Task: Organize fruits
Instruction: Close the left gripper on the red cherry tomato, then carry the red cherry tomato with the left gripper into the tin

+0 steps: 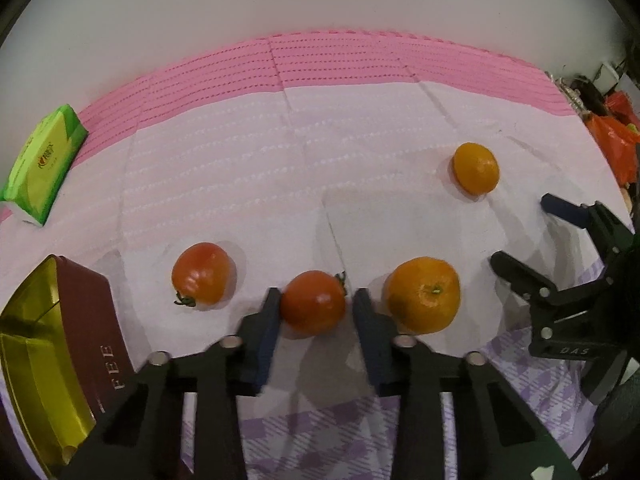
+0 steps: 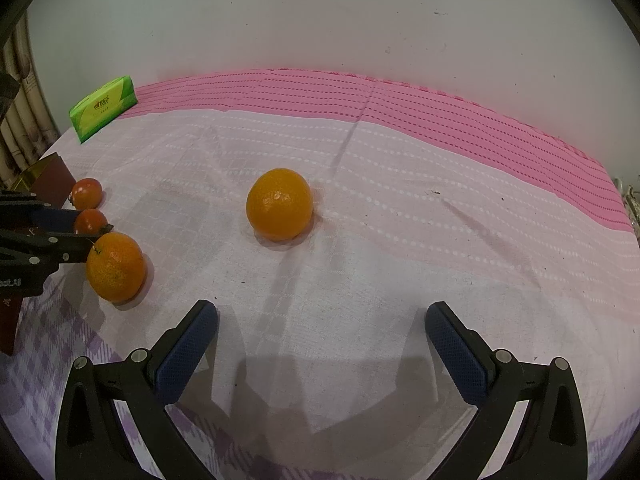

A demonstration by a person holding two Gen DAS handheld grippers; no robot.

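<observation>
Tomato clamped in left tool, stem visible only left view.

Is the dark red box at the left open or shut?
Open: the dark red box has no lid on, and its gold inside shows.

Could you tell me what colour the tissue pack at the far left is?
Bright green, the tissue pack shows best in the right wrist view.
</observation>
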